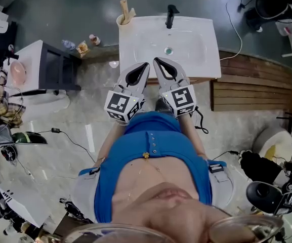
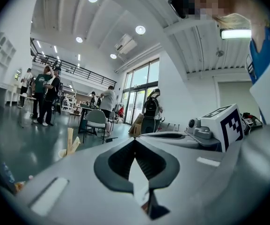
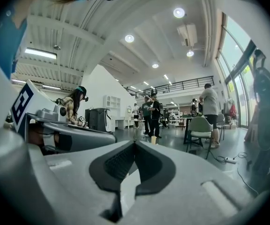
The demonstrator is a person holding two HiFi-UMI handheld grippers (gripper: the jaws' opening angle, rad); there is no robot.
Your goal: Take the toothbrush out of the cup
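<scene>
A beige cup (image 1: 123, 19) stands on the back left corner of the white sink (image 1: 196, 59), with a pale wooden toothbrush (image 1: 125, 7) sticking up out of it. Both grippers hover side by side over the sink's near edge, close to the person's body and well short of the cup. My left gripper (image 1: 146, 65) is shut with nothing in it, and so is my right gripper (image 1: 156, 60). In the left gripper view the shut jaws (image 2: 135, 140) point right of the cup (image 2: 65, 152) and toothbrush (image 2: 70, 137). The right gripper (image 3: 135, 142) shows its jaws meeting, empty.
A black faucet (image 1: 171, 15) stands at the sink's back edge. A white-topped black stand (image 1: 47, 65) and small bottles (image 1: 82, 47) are to the left, a wooden platform (image 1: 252, 85) to the right. Cables lie on the floor. People (image 2: 43, 95) stand far off.
</scene>
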